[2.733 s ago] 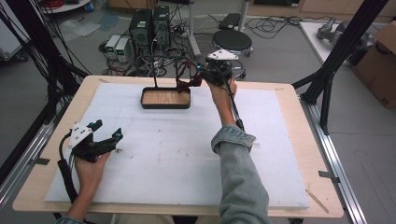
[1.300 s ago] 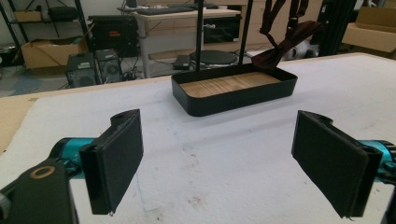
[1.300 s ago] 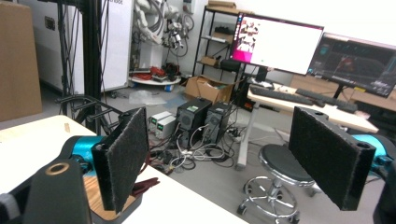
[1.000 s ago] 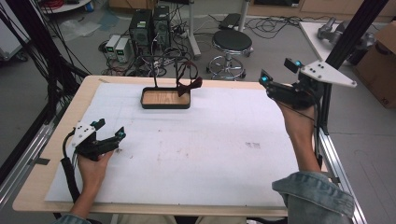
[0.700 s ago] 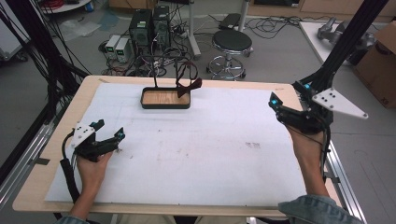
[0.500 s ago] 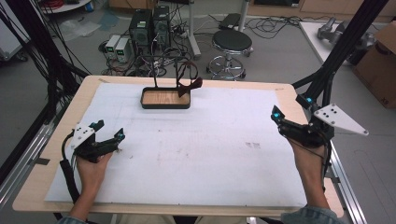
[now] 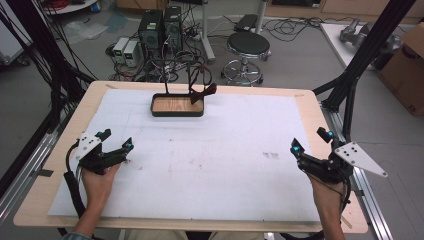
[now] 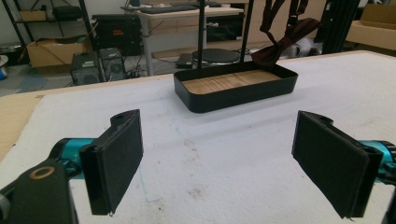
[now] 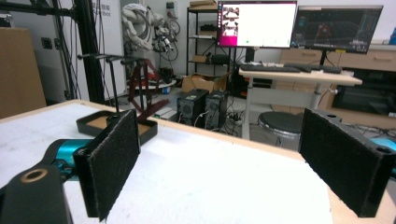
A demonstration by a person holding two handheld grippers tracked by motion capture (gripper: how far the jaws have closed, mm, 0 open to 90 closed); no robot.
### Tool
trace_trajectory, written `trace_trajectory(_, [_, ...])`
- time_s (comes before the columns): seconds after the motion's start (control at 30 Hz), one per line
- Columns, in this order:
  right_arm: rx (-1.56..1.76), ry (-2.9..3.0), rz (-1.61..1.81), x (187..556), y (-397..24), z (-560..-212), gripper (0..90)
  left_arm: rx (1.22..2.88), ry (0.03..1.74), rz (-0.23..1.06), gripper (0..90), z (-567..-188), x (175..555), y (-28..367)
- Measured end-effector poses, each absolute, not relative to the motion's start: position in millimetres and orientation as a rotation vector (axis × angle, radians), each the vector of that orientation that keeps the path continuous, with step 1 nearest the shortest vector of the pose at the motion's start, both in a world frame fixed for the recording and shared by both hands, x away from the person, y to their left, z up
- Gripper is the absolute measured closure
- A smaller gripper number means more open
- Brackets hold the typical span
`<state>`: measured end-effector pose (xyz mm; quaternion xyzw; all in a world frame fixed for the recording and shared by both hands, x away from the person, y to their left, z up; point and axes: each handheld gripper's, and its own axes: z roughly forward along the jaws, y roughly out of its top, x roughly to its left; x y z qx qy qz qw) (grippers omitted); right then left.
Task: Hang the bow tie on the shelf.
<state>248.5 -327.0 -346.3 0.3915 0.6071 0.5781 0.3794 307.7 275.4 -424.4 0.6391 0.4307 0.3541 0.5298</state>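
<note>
Partly cropped, right gripper (image 7: 311, 145) jaws wide, bow tie (image 9: 150, 106) half-hidden behind.

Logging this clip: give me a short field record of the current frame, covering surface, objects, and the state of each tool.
surface: white mat on a wooden table
stand: black tray with wood base, far centre, two black posts rising from it
hung item: dark red bow tie on a strap, draped over the tray's right end
left tool: open, holding nothing, near left of mat
right tool: open, holding nothing, near right edge
</note>
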Motion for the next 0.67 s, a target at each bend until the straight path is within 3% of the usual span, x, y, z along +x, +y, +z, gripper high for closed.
trace_trajectory(0.4, [1.069,1.619,1.448,238,-330,-395,11.9,1.53,1.029,0.848,16.7,-425,307,275])
trace_trajectory(0.67, [1.063,1.625,1.454,235,-327,-397,11.8,1.532,1.031,0.85,16.7,-425,307,276])
